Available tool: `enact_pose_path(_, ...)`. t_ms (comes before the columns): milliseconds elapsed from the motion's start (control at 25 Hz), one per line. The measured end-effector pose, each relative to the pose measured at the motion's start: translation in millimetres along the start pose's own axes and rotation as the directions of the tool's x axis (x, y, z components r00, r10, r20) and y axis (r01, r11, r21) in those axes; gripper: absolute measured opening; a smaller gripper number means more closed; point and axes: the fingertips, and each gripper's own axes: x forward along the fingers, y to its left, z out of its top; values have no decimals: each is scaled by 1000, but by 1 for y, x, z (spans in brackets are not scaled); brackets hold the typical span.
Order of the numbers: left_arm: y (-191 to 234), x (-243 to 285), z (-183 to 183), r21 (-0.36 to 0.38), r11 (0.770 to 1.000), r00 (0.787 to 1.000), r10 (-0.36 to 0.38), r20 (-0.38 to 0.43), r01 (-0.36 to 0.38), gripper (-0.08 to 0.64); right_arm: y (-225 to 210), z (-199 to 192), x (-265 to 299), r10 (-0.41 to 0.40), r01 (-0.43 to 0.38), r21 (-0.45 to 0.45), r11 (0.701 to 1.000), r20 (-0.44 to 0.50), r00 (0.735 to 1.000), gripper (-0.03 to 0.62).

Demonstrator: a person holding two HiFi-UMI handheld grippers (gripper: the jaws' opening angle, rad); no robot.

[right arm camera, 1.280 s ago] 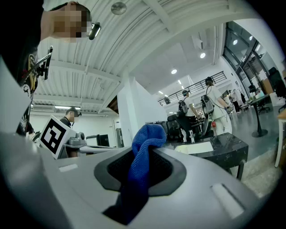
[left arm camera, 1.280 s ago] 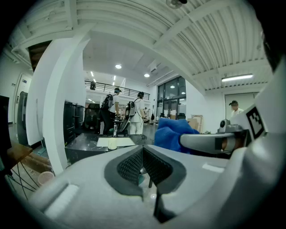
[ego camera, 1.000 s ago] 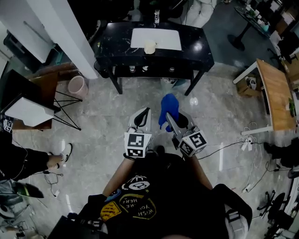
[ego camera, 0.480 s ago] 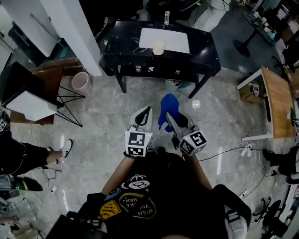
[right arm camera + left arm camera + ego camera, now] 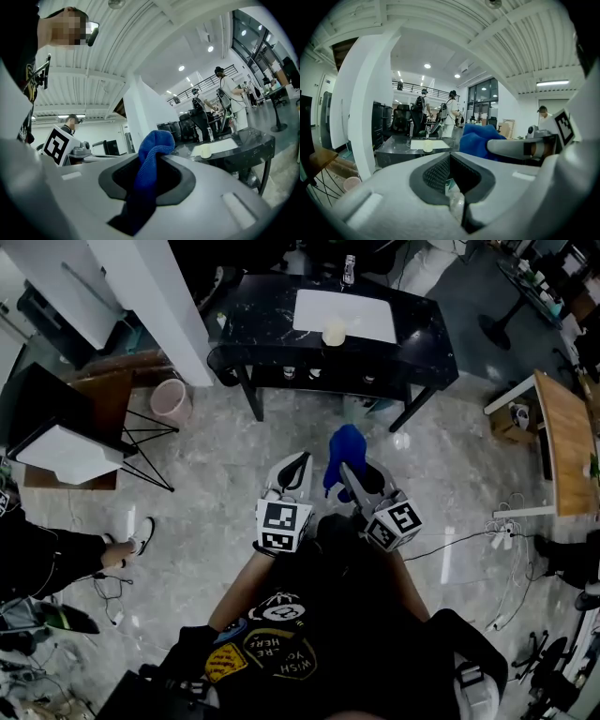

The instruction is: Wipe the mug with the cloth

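Observation:
A small cream mug (image 5: 334, 333) stands on a white mat (image 5: 343, 315) on the black table (image 5: 262, 329) far ahead; it shows too as the mug (image 5: 427, 146) and the mug (image 5: 205, 151) in the gripper views. My right gripper (image 5: 343, 468) is shut on a blue cloth (image 5: 343, 454), which bulges above its jaws as the cloth (image 5: 149, 168). My left gripper (image 5: 296, 465) is held beside it, jaws closed with nothing between them (image 5: 449, 174). Both are held close to the body, well short of the table.
A white pillar (image 5: 155, 306) rises left of the table, with a pink bin (image 5: 171, 399) and a folding stand (image 5: 56, 451) nearby. A bottle (image 5: 349, 268) stands at the table's far edge. A wooden desk (image 5: 562, 442) is at right. Cables (image 5: 497, 531) lie on the floor; a person's shoe (image 5: 145, 532) is at left.
The table and mug have shifted right and slightly down in the head view, so the view has moved a little closer. Both grippers keep their pose and the cloth stays held.

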Motion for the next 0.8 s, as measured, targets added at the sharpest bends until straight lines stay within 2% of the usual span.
enact_pose_path(200, 16, 19, -8, -36, 999, 999, -28, -25, 27, 5, -16, -14, 13, -29, 30, 24, 999, -45, 999, 86)
enact_pose_path(360, 27, 57, -13, -42, 998, 998, -38, -52, 36, 5, -50, -16, 32, -43, 46, 45, 998, -60, 997, 86)
enact_pose_path(600, 51, 159, 1, -60, 994, 992, -101, -73, 97, 5, -133, 5, 81, -41, 43, 35, 998, -54, 998, 86)
enact_pose_path(800, 83, 253, 24, -34, 997, 992, -77, -103, 74, 5, -213, 13, 112, -36, 41, 54, 998, -92, 995, 86)
